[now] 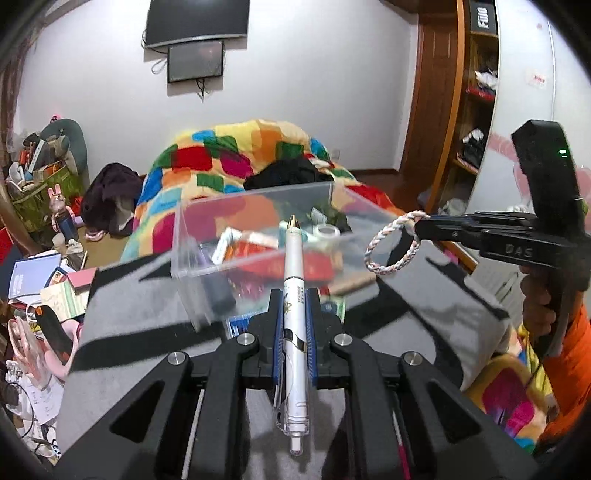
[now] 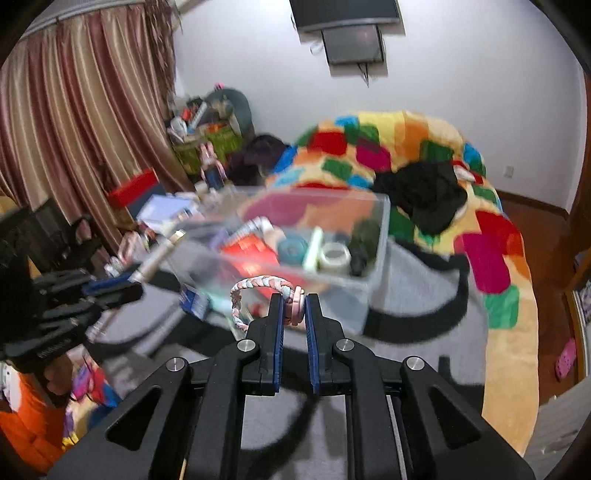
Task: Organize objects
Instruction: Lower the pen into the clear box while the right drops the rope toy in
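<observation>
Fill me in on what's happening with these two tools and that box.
A person is tidying small items into a clear plastic box on a grey and black cloth. The left tool is shut on a white pen with a gold tip, pointed toward the box. The right tool is shut on a braided pink and white bracelet, held near the box. Neither item is in the box yet.

The clear box [image 2: 317,236] is smeared with blur in the right wrist view, so the things inside are hard to name. The pen [image 1: 293,295] hides part of the box. The wall screen [image 2: 345,14] is cut off at the top.
</observation>
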